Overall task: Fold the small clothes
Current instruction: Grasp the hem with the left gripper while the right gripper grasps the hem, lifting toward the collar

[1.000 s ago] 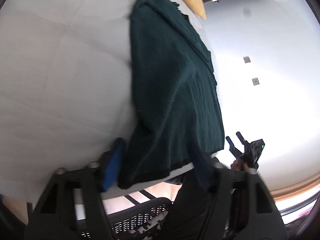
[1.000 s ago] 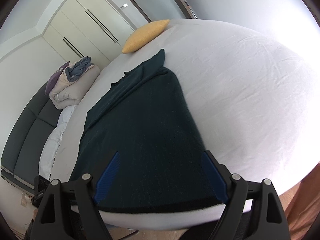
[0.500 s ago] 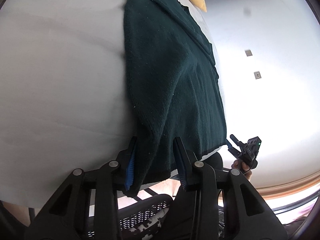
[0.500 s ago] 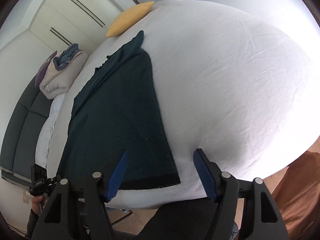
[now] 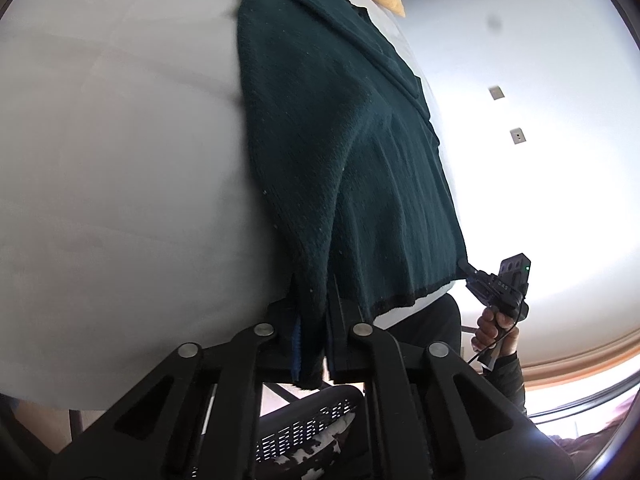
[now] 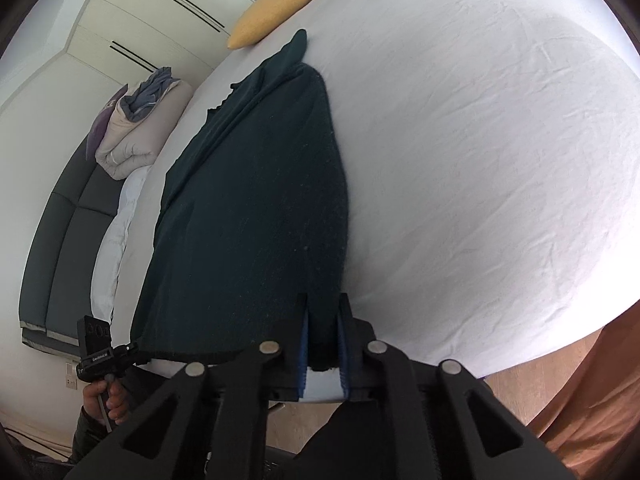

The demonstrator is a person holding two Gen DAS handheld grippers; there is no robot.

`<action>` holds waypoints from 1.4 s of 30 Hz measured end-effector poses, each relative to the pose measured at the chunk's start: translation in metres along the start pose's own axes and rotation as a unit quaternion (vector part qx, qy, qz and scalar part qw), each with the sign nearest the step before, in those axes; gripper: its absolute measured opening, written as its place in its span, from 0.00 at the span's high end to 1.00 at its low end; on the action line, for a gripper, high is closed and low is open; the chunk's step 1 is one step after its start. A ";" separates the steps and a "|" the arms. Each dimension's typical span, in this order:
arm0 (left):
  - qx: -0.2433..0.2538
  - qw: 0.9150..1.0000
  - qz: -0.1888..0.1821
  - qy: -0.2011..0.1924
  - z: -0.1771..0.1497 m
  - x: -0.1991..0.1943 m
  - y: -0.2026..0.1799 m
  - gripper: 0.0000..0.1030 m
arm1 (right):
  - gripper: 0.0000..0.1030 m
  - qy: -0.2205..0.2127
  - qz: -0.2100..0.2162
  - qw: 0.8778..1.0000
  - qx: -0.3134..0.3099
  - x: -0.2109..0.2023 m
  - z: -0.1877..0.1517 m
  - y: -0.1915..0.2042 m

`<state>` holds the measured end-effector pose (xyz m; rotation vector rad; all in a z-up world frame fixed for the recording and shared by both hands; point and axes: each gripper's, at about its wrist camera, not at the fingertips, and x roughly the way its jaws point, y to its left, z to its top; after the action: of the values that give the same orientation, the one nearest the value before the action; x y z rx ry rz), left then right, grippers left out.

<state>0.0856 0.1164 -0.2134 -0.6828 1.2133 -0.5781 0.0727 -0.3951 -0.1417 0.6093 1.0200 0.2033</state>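
Observation:
A dark green knit garment [image 5: 344, 152] lies lengthwise on the white bed sheet [image 5: 120, 184], its hem at the near edge of the bed. My left gripper [image 5: 312, 332] is shut on one near corner of the hem, cloth bunched between its blue pads. In the right wrist view the same dark green garment [image 6: 256, 216] runs away from me, and my right gripper [image 6: 323, 340] is shut on the other near hem corner. Each view shows the other gripper at the far corner: the right gripper [image 5: 476, 276] and the left gripper [image 6: 132, 354], each held by a hand.
A yellow pillow [image 6: 276, 12] sits at the far end of the bed. A folded beige quilt with clothes [image 6: 140, 128] rests on a dark sofa [image 6: 68, 224] beside the bed. A black mesh chair [image 5: 304, 436] is below my left gripper. An orange curtain [image 6: 592, 384] hangs at right.
Both grippers closed from wide open onto the near hem corners of the garment. The right gripper dropped slightly toward the bed edge and the cloth now bunches between each pair of pads.

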 end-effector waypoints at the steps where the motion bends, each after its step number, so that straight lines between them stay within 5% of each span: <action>1: 0.001 1.000 0.000 -0.001 0.000 -0.001 0.000 0.94 | 0.88 -0.003 0.002 1.000 0.000 -0.001 0.000 0.000; 11: 0.006 0.998 -0.037 -0.040 0.010 -0.014 -0.016 0.95 | 0.89 -0.064 0.024 0.998 0.016 -0.027 0.004 0.006; 25: -0.011 0.994 -0.078 -0.079 0.017 -0.039 -0.013 0.96 | 0.89 -0.097 0.046 0.994 -0.006 -0.040 0.015 0.029; 34: -0.020 0.982 -0.145 -0.120 0.055 -0.064 -0.033 0.96 | 0.89 -0.099 0.062 0.993 -0.030 -0.030 0.049 0.056; 42: -0.050 0.971 -0.174 -0.154 0.117 -0.067 -0.033 0.96 | 0.89 -0.107 0.057 0.992 -0.034 -0.006 0.113 0.081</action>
<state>0.1801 0.1617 -0.1226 -1.0425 0.8399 -0.6740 0.1752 -0.3744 -0.0492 0.6135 0.7684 0.2657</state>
